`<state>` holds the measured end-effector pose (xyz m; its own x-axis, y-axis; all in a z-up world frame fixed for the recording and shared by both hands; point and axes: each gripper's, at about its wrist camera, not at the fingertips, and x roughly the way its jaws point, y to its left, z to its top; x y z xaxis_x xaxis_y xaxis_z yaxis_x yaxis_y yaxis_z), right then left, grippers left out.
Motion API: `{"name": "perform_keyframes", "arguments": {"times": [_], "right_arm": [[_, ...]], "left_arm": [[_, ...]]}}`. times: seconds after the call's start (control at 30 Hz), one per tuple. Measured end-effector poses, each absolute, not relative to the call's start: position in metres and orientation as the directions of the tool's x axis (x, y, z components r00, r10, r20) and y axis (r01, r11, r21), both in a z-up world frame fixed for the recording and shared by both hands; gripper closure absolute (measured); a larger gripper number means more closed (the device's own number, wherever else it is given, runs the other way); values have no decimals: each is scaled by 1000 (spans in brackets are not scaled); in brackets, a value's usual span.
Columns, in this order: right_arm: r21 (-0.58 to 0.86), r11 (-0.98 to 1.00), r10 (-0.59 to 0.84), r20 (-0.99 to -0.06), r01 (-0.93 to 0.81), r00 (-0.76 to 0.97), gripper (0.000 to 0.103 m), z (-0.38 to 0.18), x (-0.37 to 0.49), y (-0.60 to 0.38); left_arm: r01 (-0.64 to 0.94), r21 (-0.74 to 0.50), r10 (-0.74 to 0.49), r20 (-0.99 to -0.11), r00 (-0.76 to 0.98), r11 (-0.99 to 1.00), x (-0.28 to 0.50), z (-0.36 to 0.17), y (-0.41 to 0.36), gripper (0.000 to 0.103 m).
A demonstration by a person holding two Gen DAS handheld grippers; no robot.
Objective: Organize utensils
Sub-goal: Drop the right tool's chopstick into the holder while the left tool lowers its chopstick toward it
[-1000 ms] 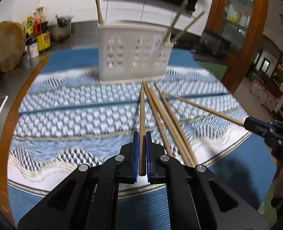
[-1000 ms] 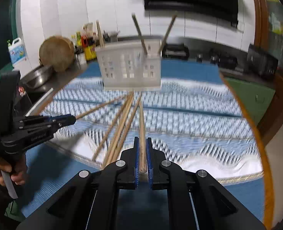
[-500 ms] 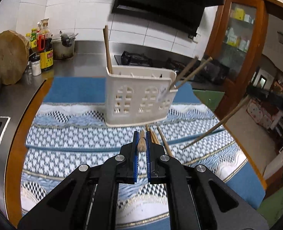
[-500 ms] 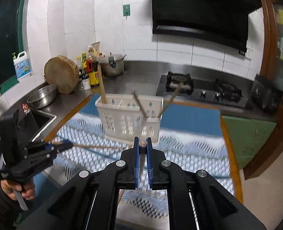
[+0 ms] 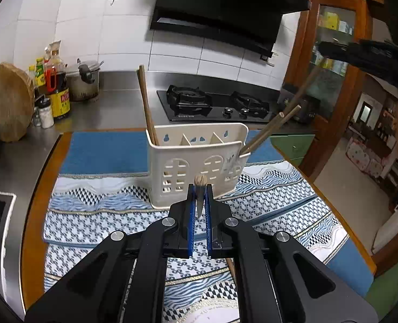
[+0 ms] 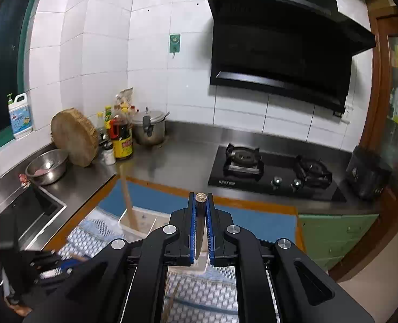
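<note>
The left tool (image 5: 199, 188) is clamped on a wooden chopstick (image 5: 200, 181), whose blunt round end sticks up between the blue pads (image 5: 190, 215) and faces the camera. Just beyond that end stands the white plastic utensil holder (image 5: 196, 167), upright on a blue and white patterned cloth (image 5: 91, 215) that covers the worktop (image 5: 32, 215). The holder has pierced window-shaped openings in its front wall and dividers that split it into compartments. One chopstick (image 5: 145, 105) leans upright in its leftmost compartment, and a pair of chopsticks (image 5: 268, 130) slants out of the rightmost one toward the right. A further stick end (image 5: 230, 265) shows on the cloth below the left tool's jaws.

The right tool (image 6: 200, 199) is likewise clamped on its own chopstick (image 6: 200, 197), round end up between the pads, and it is held high over the worktop so that the holder's left corner (image 6: 137, 220) with its leaning stick shows low in that view. In the left wrist view the right tool (image 5: 360, 53) appears as a dark blurred shape at the upper right, with its stick trailing down and left. In the right wrist view the left tool (image 6: 64, 263) sits at the lower left, gripped by a hand (image 6: 16, 306).

Behind the worktop lie a steel counter (image 5: 112, 107), a black gas hob (image 5: 215, 105), a range hood (image 5: 220, 13), sauce bottles (image 5: 53, 80), a pressure cooker (image 5: 84, 79) and a round wooden chopping block (image 5: 5, 102)
</note>
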<state>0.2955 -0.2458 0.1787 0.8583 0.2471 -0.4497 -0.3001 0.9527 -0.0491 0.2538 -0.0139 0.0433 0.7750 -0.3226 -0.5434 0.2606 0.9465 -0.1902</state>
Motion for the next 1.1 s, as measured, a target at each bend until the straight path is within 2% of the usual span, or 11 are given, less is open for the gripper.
{"name": "perform_keyframes", "arguments": {"times": [0.13, 0.27, 0.5, 0.6, 0.67, 0.73, 0.87, 1.1], "right_arm": [[-33, 956, 244, -463, -291, 852, 96, 172, 321, -240], [-42, 958, 221, -519, -283, 826, 96, 150, 342, -232], [-23, 959, 218, -575, -282, 789, 96, 116, 361, -230], [-18, 959, 223, -567, -282, 793, 86, 113, 358, -232], [-28, 959, 219, -554, -281, 804, 75, 113, 353, -235], [-51, 957, 216, -533, -286, 818, 70, 114, 342, -236], [-84, 948, 224, -506, -306, 833, 64, 113, 318, -238], [-77, 934, 269, -491, -349, 828, 63, 95, 280, -249]], "left_arm": [[267, -185, -325, -539, 777, 946, 257, 52, -10, 98], [271, -177, -324, -533, 782, 946, 258, 61, -7, 98], [289, -160, -331, -481, 812, 944, 257, 97, -2, 98], [294, -142, -326, -443, 835, 945, 258, 118, -2, 98], [293, -129, -320, -415, 852, 947, 261, 135, -3, 98], [287, -117, -310, -394, 865, 951, 266, 147, -5, 98], [274, -107, -294, -342, 892, 956, 282, 174, -8, 98], [211, -83, -227, -301, 926, 974, 318, 188, -17, 98]]}}
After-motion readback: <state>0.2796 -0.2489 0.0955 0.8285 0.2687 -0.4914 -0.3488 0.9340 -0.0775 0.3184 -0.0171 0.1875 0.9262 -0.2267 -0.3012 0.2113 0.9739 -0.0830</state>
